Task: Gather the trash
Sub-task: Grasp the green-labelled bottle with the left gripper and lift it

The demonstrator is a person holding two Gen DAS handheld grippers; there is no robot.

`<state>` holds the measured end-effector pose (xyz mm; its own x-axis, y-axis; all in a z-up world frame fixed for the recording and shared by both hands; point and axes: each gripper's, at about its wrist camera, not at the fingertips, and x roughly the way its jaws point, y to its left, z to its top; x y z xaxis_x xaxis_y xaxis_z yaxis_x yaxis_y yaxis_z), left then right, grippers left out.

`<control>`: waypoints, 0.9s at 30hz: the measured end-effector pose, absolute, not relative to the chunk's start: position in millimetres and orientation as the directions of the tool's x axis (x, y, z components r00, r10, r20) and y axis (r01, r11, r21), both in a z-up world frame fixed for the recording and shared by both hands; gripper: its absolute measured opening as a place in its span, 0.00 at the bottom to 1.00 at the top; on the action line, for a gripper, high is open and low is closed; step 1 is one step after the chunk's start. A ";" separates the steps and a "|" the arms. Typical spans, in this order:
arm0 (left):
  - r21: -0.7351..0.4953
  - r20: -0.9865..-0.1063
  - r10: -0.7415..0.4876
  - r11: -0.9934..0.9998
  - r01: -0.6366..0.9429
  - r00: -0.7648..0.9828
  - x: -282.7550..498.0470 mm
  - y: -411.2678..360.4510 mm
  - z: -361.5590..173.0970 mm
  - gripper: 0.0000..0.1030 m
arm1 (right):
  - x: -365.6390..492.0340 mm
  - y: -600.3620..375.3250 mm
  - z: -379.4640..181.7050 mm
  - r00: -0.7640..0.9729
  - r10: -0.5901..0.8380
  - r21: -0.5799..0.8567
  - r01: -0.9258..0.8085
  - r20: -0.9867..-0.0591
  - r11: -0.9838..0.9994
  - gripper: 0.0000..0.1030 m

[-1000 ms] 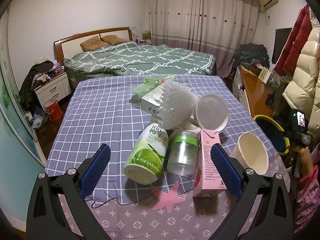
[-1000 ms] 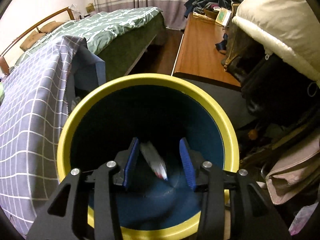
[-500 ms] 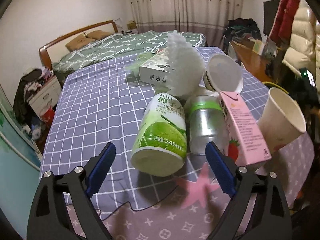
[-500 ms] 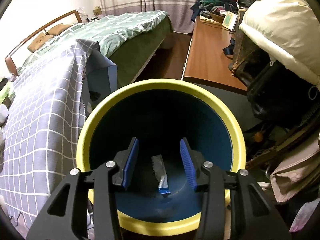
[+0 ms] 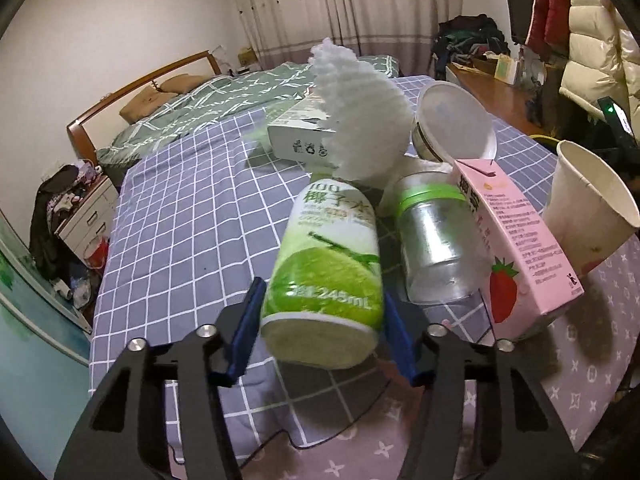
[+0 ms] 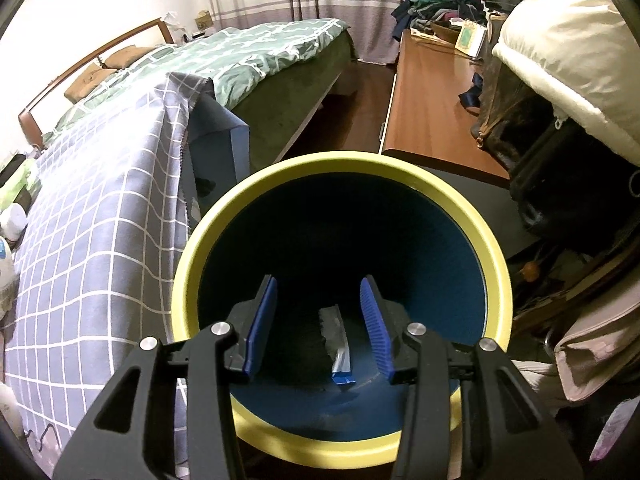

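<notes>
My left gripper (image 5: 322, 332) is shut on a green-and-white coconut drink bottle (image 5: 322, 276), with its blue pads on both sides of the base. Beside it on the checked purple tablecloth (image 5: 180, 220) lie a clear jar with a green band (image 5: 436, 248), a pink strawberry carton (image 5: 516, 256), a paper cup (image 5: 588, 208), a white foam net (image 5: 360, 120), a white lidded tub (image 5: 456, 124) and a white box (image 5: 296, 136). My right gripper (image 6: 320, 332) is open and empty above a blue bin with a yellow rim (image 6: 496, 256). A silver-blue wrapper (image 6: 338, 344) lies in the bin.
The bin stands between the cloth-covered table (image 6: 92, 240) and a wooden desk (image 6: 428, 116). Bags and a cream jacket (image 6: 572, 52) crowd the right. A green bed (image 5: 208, 104) lies behind the table, and a nightstand (image 5: 84, 224) stands at its left.
My left gripper moved in on the coconut bottle and shut on its base. My right gripper pulled back a little above the bin; the wrapper fell and now lies at the bottom.
</notes>
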<state>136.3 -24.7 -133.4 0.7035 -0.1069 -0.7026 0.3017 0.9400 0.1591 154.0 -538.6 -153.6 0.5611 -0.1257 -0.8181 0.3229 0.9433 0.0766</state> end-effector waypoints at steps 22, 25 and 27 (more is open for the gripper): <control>0.097 -0.590 -0.148 0.963 0.251 0.794 126.2 -11.4 -40.7 0.50 | 146.0 -535.4 -143.0 0.590 -0.096 0.112 0.306 -0.802 0.945 0.41; 0.087 -0.607 -0.136 0.968 0.235 0.783 131.0 -7.3 -47.1 0.50 | 144.5 -537.0 -143.5 0.589 -0.096 0.114 0.309 -0.802 0.944 0.41; 0.077 -0.606 -0.140 0.969 0.233 0.783 130.6 -6.0 -47.0 0.50 | 143.9 -537.8 -143.7 0.589 -0.097 0.114 0.311 -0.803 0.943 0.41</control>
